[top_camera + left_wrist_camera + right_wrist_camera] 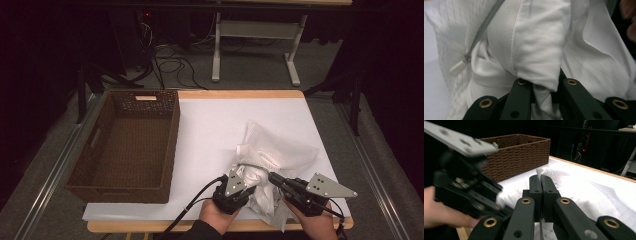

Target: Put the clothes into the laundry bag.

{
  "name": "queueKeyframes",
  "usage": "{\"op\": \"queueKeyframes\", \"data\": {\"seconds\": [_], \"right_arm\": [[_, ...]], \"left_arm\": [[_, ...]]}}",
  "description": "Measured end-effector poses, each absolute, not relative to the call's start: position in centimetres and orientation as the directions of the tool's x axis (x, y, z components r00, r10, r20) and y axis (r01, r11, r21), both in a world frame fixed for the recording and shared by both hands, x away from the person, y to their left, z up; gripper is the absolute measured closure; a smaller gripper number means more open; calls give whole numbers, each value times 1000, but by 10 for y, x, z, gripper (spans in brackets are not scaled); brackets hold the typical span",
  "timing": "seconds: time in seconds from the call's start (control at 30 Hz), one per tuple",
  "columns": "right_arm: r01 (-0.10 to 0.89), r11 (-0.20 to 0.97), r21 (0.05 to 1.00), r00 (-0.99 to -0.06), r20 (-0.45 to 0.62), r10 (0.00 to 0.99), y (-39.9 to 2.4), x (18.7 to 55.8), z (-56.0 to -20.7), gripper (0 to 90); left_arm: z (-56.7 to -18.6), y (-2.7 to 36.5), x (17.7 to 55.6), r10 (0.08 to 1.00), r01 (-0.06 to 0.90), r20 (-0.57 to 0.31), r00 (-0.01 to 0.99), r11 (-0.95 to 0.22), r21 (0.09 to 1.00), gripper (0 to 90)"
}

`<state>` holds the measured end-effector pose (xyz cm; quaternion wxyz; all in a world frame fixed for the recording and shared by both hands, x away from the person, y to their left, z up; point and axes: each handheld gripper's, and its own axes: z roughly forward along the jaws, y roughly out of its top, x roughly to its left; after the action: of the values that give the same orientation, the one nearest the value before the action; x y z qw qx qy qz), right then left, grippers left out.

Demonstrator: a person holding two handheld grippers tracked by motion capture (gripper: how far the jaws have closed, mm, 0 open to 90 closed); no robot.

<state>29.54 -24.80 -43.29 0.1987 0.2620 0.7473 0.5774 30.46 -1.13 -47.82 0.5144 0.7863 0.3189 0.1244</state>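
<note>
White worktop [210, 125] carries a brown basket [125, 145]; right of it, both grippers, left [245, 190] and right [277, 181], have fingers clamped on white cloth [280, 150]. Lift together, gently.

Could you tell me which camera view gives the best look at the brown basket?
The high view: the basket shows whole from above, its inside bare and a handle slot in its far wall, left of the white garment. The right gripper view shows one corner and two woven walls from the side, beyond the jaws. The left gripper view gives garment instead.
</note>
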Motion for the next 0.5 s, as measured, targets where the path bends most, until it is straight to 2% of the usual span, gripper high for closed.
{"op": "queueKeyframes", "data": {"seconds": [0.1, 0.5], "right_arm": [[165, 188, 968, -778, 11, 628, -250, 298, -435, 900], [193, 160, 968, -776, 51, 629, -255, 299, -436, 900]], "left_arm": [[-478, -18, 306, 640, 358, -107, 761, -276, 892, 826], [-493, -52, 333, 680, 385, -104, 726, -276, 881, 817]]}}
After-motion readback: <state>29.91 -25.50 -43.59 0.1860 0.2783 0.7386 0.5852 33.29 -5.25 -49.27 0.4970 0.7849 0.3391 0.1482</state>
